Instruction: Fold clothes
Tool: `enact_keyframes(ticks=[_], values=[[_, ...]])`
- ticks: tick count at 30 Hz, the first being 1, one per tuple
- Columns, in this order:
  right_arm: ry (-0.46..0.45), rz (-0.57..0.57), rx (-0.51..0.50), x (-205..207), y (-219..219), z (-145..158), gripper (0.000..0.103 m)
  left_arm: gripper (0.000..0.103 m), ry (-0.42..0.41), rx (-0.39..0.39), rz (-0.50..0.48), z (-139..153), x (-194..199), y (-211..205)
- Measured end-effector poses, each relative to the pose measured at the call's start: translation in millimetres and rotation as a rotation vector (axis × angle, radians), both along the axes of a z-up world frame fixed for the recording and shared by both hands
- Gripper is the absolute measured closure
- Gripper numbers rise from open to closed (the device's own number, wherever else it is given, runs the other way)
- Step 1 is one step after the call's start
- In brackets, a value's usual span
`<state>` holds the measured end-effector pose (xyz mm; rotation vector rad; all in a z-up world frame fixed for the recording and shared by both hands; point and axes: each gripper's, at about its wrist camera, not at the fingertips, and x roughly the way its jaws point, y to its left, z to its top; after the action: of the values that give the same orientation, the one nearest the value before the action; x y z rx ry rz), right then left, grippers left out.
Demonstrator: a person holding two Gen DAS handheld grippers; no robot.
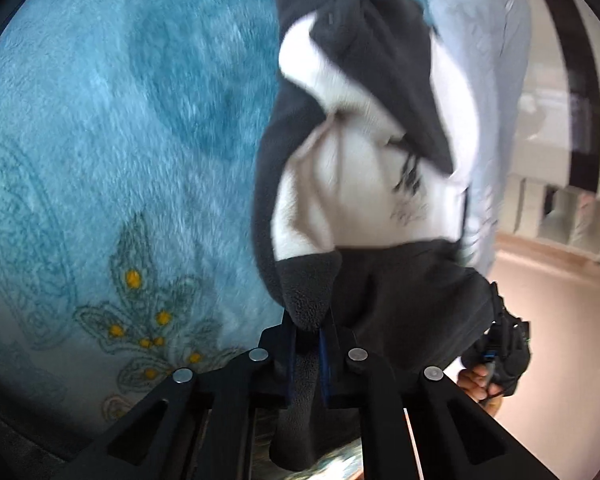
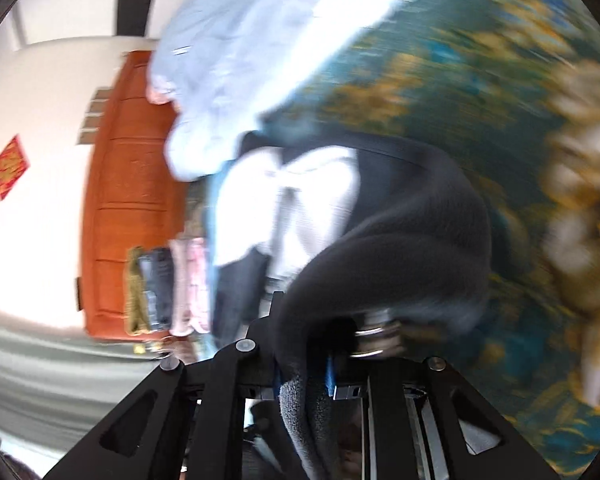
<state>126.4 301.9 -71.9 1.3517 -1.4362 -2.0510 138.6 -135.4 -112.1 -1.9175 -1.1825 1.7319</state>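
Two grippers each clamp a fold of one dark fleece (image 1: 380, 288), which hangs lifted between them. The left gripper (image 1: 309, 330) has its jaws pressed together on a rounded lobe of the nubbly charcoal pile, and more of it trails down between the black finger arms. In the right wrist view the right gripper (image 2: 305, 364) is likewise shut on a thick roll of the same fleece (image 2: 400, 248), its looped grey weave showing plainly at the pinch. The garment is charcoal outside with a smooth white panel (image 1: 360, 184) bearing a small dark print; the panel is creased and partly covered by a pointed dark flap. Much of both views is smeared by motion.

Under and behind the garment lies a plush teal blanket (image 1: 120, 120), soft-napped, with a leafy motif dotted yellow. A pale blue garment (image 1: 484, 80) hangs beside the fleece, touching or overlapping its edge. From the left wrist the other gripper's body and the hand (image 1: 478, 384) gripping it show at the lower right, partly hidden by the fleece. In the right wrist view stand an orange-brown wooden door (image 2: 128, 200), a red square sign (image 2: 9, 167) on the white wall, and a stack of folded clothes (image 2: 168, 288) in olive, denim blue and pink
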Motion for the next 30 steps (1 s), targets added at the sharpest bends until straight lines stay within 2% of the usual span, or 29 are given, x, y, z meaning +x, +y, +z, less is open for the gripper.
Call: enact_keyframes(ticks=[3,7,11,13,15,16,18,20,22,25,27,30], values=[[0.08,0.038,-0.044,-37.1,-19.1,27.6,0.087,0.094,0.034,0.031,0.081,5.7,-15.8,-24.2],[0.147,0.08,-0.053,-98.6,-51.6,54.5,0.087,0.094,0.067,0.065,0.185,14.2,-42.6,-54.7],[0.181,0.115,-0.003,-163.9,-91.3,72.2,0.087,0.091,0.032,0.076,0.236,10.0,-78.5,-60.7],[0.139,0.114,0.038,-193.5,-109.2,65.8,0.087,0.09,0.029,0.063,0.213,10.4,-84.8,-58.5],[0.057,0.097,0.073,-214.4,-123.2,49.2,0.087,0.088,0.048,0.051,0.178,13.8,-84.4,-58.3],[0.029,0.097,0.087,-220.2,-128.3,41.8,0.087,0.084,0.059,0.043,0.163,15.1,-81.4,-56.5],[-0.014,0.102,0.126,-227.7,-137.1,28.0,0.087,0.074,0.076,0.032,0.138,15.8,-69.6,-53.6],[-0.032,0.103,0.135,-230.4,-142.0,18.4,0.087,0.053,0.096,0.039,0.113,17.0,-53.4,-48.4],[-0.041,0.101,0.14,-231.7,-143.5,12.4,0.087,0.042,0.111,0.045,0.074,17.7,-37.6,-40.0],[-0.047,0.105,0.152,-231.8,-141.1,8.9,0.086,0.039,0.122,0.015,-0.056,18.2,-28.1,-11.1],[-0.043,0.11,0.153,-229.6,-138.3,12.7,0.085,0.039,0.128,-0.037,-0.125,14.9,-28.1,8.6],[-0.041,0.107,0.15,-231.4,-141.9,12.8,0.085,0.039,0.16,-0.109,-0.158,7.8,-32.9,26.9]])
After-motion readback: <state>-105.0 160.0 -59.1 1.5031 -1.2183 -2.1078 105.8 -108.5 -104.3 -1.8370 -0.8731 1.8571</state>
